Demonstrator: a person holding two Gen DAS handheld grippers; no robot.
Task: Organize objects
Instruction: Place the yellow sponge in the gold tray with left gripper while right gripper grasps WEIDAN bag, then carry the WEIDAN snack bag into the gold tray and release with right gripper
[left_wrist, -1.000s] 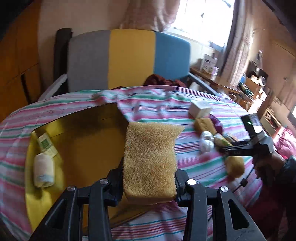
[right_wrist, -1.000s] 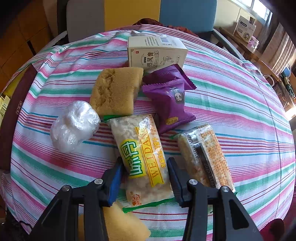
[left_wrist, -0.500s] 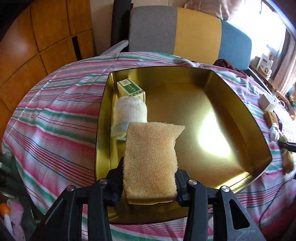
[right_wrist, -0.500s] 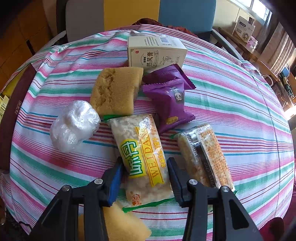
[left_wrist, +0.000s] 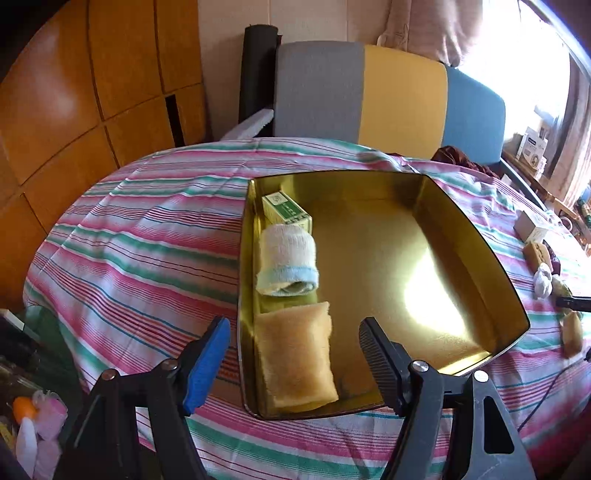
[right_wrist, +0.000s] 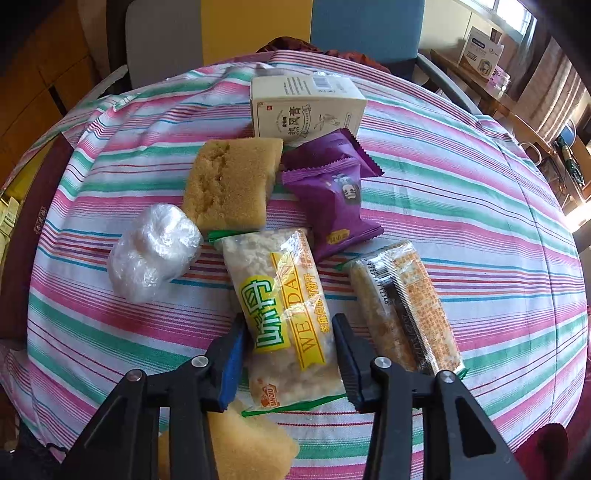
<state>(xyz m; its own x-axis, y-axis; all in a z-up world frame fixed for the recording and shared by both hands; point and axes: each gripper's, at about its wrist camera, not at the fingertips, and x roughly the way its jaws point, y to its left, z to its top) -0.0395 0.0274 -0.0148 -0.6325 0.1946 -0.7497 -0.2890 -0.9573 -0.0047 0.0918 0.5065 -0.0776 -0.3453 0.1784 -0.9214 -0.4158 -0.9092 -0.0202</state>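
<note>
Left gripper (left_wrist: 293, 332): jaws opening, wide, sponge (left_wrist: 295, 360) released in tray (left_wrist: 476, 236). Right gripper (right_wrist: 288, 338): jaws closing, pressing the snack packet (right_wrist: 284, 314).

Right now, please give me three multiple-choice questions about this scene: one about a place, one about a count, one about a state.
1. Where does the sponge near the left gripper lie?
A. on the striped cloth
B. in the gold tray
C. on the chair

2. How many things lie in the tray?
A. one
B. three
C. five

3. What stands between the jaws of the right gripper?
A. a snack pack
B. a purple packet
C. nothing

Answers: 1 B, the sponge rests on the tray floor, free of the opening jaws. 2 B, a green box, a rolled towel and the sponge. 3 A, the closing jaws flank the yellow-labelled pack.
</note>
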